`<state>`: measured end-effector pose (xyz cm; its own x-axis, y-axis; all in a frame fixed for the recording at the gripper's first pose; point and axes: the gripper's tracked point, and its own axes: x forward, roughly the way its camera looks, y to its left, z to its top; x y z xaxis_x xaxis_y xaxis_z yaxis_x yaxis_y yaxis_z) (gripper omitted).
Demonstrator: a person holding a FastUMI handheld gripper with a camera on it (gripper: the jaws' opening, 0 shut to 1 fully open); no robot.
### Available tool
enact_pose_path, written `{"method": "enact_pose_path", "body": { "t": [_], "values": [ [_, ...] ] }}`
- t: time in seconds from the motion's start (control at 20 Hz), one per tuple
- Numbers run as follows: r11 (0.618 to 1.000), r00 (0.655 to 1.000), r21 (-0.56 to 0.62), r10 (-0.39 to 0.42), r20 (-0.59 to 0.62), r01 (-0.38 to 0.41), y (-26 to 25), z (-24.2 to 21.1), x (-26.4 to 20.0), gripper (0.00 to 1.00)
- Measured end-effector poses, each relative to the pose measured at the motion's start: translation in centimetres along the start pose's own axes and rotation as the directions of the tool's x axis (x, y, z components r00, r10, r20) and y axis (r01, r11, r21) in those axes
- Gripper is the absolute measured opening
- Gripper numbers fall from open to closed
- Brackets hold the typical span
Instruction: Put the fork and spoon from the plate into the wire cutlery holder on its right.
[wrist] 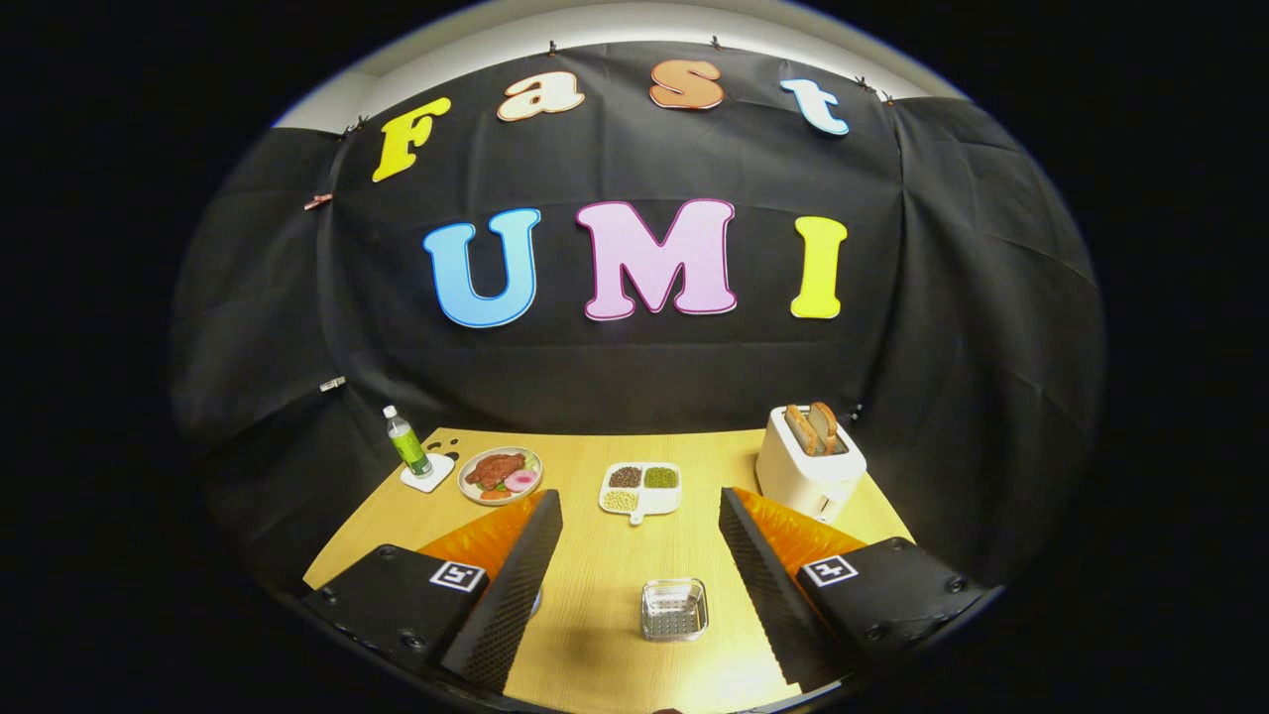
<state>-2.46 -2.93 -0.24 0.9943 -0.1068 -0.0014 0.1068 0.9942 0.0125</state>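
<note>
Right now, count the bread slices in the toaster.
2. Both slices stand side by side in the toaster, beyond the open gripper, at the table's far right corner.

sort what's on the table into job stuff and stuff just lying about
Job: wire holder, between the fingers of the open gripper, which holds nothing. The fork and spoon can't be made out.

Lying about: bottle on a coaster, plate of food, divided tray of beans, toaster with bread.

Gripper (640,516): ridged pads, square tag markers, screws on housings.
</note>
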Motion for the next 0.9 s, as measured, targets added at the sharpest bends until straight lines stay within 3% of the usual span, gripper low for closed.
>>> {"method": "enact_pose_path", "body": {
  "t": [0.5, 0.9],
  "values": [
    [0.999, 0.998, -0.012, -0.035, -0.045, 0.034, -0.9, -1.1, 0.4, 0.99],
    [0.992, 0.977, -0.062, 0.094, -0.191, -0.108, 6.0, -4.6, 4.0, 1.00]
  ]
}}
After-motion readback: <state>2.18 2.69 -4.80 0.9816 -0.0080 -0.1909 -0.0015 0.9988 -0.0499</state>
